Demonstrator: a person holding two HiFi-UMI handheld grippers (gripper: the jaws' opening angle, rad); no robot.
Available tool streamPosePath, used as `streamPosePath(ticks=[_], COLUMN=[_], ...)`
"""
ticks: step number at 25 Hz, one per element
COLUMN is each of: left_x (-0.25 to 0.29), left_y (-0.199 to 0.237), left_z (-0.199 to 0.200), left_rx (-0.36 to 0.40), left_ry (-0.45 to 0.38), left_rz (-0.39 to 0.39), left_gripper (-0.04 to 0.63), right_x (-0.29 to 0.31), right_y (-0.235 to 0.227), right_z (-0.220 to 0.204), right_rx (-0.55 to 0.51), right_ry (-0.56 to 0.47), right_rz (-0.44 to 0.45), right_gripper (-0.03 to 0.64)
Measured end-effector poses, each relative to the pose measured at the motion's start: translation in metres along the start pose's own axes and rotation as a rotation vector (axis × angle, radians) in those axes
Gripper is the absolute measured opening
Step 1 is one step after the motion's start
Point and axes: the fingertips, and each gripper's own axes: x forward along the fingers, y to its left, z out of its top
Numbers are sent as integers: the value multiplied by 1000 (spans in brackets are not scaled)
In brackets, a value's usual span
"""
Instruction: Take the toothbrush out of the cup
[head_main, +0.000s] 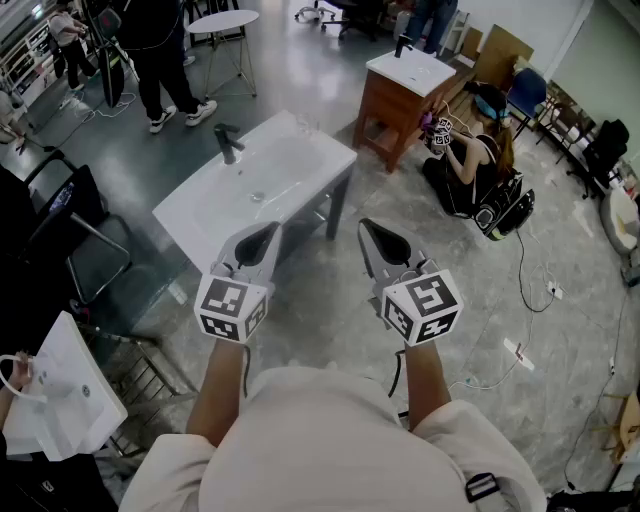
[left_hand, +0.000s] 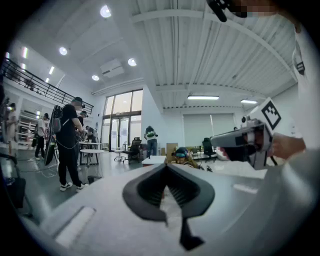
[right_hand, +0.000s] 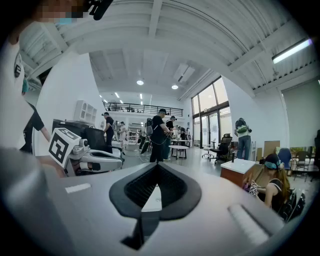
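I see no cup and no toothbrush that I can make out. A small pale thing (head_main: 300, 124) stands at the far corner of the white washbasin (head_main: 290, 165), too small to tell. A dark tap (head_main: 228, 142) rises from the basin's back left. My left gripper (head_main: 272, 229) is held level before the basin's near edge, jaws shut and empty; its tips meet in the left gripper view (left_hand: 167, 165). My right gripper (head_main: 367, 225) hangs beside it over the floor, also shut and empty, tips together in the right gripper view (right_hand: 157, 164).
A wooden washstand (head_main: 392, 105) stands behind, with a person seated on the floor (head_main: 478, 165) next to it. People stand at the back left (head_main: 160, 50) near a round table (head_main: 222, 20). A black chair (head_main: 75, 225) and another white basin (head_main: 65, 390) are at left. Cables (head_main: 520, 352) cross the floor.
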Motion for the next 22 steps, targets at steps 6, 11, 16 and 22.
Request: streamPosePath(ticks=[6, 11, 16, 22], left_x=[2, 10, 22, 31], left_y=[0, -8, -44, -63], left_z=[6, 4, -2, -4], left_rx=[-29, -27, 21, 14], left_ry=[1, 49, 83, 77], left_rz=[-16, -1, -72, -16], left_gripper=[0, 0, 0, 0], right_x=[-1, -13, -32, -45], right_y=[-9, -24, -35, -52], right_z=[2, 4, 0, -12], right_rx=[7, 40, 54, 56], right_ry=[-12, -35, -54, -36], right_rz=[-16, -33, 11, 82], right_gripper=[5, 5, 5, 5])
